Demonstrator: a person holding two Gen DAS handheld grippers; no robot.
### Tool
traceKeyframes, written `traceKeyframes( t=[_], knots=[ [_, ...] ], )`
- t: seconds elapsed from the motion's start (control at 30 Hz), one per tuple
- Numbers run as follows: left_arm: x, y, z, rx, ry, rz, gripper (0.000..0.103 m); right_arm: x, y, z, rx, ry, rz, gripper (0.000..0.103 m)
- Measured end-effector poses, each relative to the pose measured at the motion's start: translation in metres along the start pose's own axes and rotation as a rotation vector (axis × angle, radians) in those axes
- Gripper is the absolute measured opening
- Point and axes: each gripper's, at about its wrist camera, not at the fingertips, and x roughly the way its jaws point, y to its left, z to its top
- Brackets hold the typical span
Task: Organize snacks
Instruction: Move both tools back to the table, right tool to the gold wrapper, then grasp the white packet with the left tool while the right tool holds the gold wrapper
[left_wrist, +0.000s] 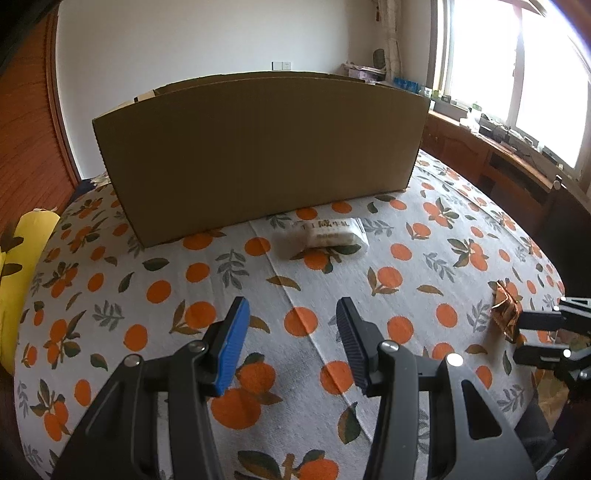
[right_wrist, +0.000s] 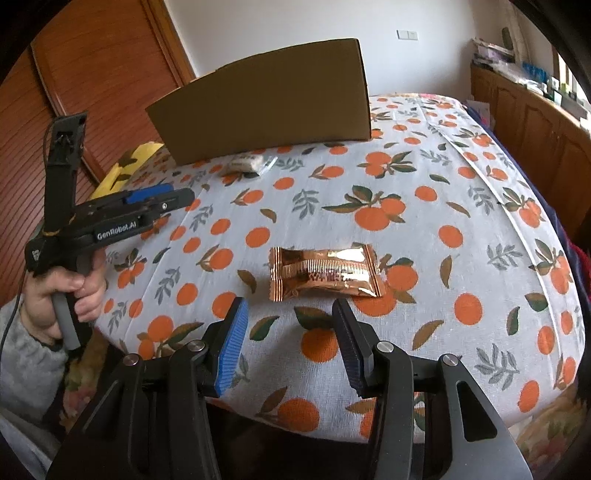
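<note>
Your tall brown cardboard box (left_wrist: 258, 147) fills the upper centre of the left view; its inside is hidden. The white wrapped snack (left_wrist: 325, 236) lies just below it on the orange-print surface (left_wrist: 406, 295). The copper foil snack packet (right_wrist: 325, 275) sits mid-frame in the right view, just beyond your right gripper (right_wrist: 288, 328), whose fingers are spread wide and hold nothing, like your left gripper (left_wrist: 291, 325).

A copper-gold foil snack packet (right_wrist: 325, 275) lies flat on the orange-print tablecloth (right_wrist: 461, 206), seam side up. Farther back a small white wrapped snack (left_wrist: 325, 236) rests just in front of the brown cardboard box (left_wrist: 258, 147) — upright, open-topped.
</note>
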Motion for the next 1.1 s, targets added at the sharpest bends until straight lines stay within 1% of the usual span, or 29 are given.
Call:
traceKeyframes(
  t=[0.3, 0.47, 0.57, 0.6, 0.63, 0.67, 0.7, 0.73, 0.8, 0.93, 1.03, 1.1],
  knots=[
    [0.001, 0.003, 0.000, -0.026, 0.005, -0.010, 0.049, 0.016, -0.011, 0.023, 0.041, -0.010, 0.016, 0.049],
    [0.001, 0.008, 0.001, -0.043, 0.003, -0.010, 0.049, 0.024, -0.010, 0.031, -0.001, -0.018, -0.020, 0.048],
    [0.003, 0.010, 0.001, -0.041, 0.006, -0.005, 0.049, 0.027, -0.006, 0.031, -0.056, -0.020, -0.071, 0.043],
    [0.003, 0.010, 0.001, -0.041, 0.007, -0.003, 0.049, 0.028, -0.005, 0.031, -0.072, -0.020, -0.091, 0.034],
    [0.003, 0.010, 0.001, -0.041, 0.008, -0.001, 0.049, 0.029, -0.004, 0.031, -0.094, -0.020, -0.117, 0.031],
    [0.004, 0.010, 0.002, -0.039, 0.013, 0.002, 0.049, 0.029, -0.003, 0.031, -0.109, -0.020, -0.121, 0.031],
    [0.005, 0.009, 0.002, -0.037, 0.016, 0.004, 0.049, 0.029, -0.004, 0.031, -0.115, -0.021, -0.122, 0.027],
    [0.006, 0.009, 0.003, -0.034, 0.022, 0.014, 0.049, 0.029, -0.005, 0.031, -0.119, -0.021, -0.127, 0.020],
    [0.006, 0.005, 0.006, -0.029, 0.022, 0.029, 0.049, 0.028, -0.009, 0.033, -0.123, -0.027, -0.126, 0.020],
    [0.007, -0.006, 0.015, -0.037, 0.025, -0.015, 0.049, 0.023, -0.023, 0.043, -0.118, -0.052, -0.123, 0.020],
    [0.011, -0.018, 0.026, -0.025, 0.019, -0.011, 0.050, 0.018, -0.032, 0.050, -0.119, -0.070, -0.110, 0.020],
    [0.016, -0.022, 0.032, -0.037, 0.023, -0.009, 0.050, 0.017, -0.040, 0.056, -0.124, -0.081, -0.117, 0.020]
  ],
)
